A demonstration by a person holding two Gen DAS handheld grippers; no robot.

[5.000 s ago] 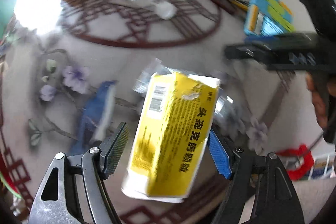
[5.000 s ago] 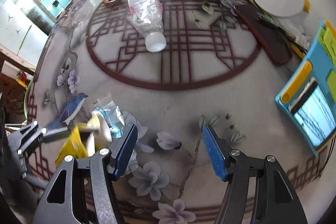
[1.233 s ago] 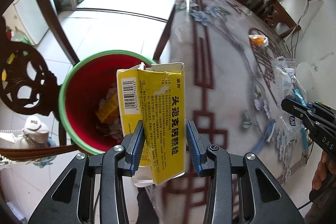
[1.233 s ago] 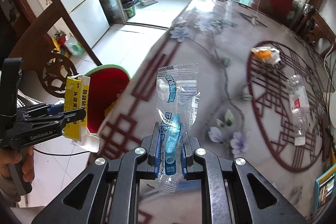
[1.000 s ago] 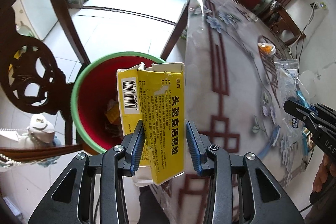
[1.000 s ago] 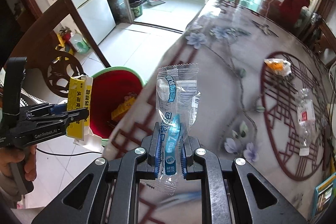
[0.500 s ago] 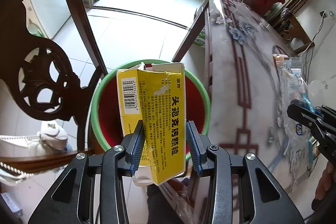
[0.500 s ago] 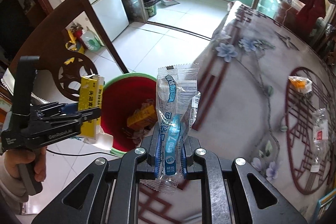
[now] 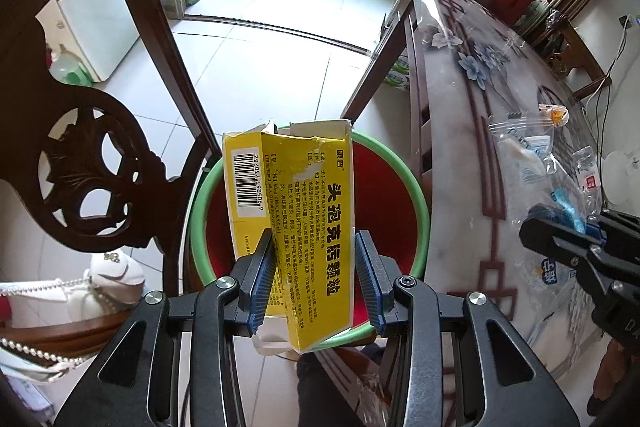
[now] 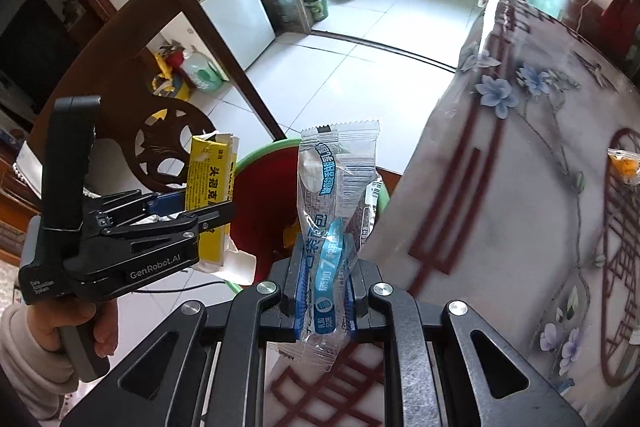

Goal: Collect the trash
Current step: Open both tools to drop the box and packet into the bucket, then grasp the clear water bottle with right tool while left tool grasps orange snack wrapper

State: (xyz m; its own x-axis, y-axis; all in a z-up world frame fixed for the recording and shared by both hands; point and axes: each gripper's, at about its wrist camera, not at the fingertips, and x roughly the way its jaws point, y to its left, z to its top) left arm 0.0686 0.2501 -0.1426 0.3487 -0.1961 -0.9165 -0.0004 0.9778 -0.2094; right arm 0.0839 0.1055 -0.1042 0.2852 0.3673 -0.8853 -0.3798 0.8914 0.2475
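I'm holding my left gripper (image 9: 314,281) over the bin (image 9: 416,195), jaws pinched tight on the yellow box (image 9: 308,227), torn top end up, barcode facing me. Box is hanging right above the red inside of the green-rimmed bin now; half a sec ago the bin was sitting a bit further off, and a sec ago it was off to the left w/ the table filling the middle. So I'm closing in.

My right gripper (image 10: 322,291) is clamping the clear plastic wrapper (image 10: 336,195), blue stripe between the pads, wrapper standing upright. From this cam the wrapper is hanging just beside the table (image 10: 520,167) edge, w/ the bin showing behind it. Compared w/ 0.5 s ago, bin & table edge are sliding nearer to centre, and the wrapper now covers part of the bin mouth.

Carved wooden chair (image 9: 92,187) is right next to the bin on the left. Orange-ish wrapper (image 10: 626,165) lying far out on the table, well apart from both grippers.
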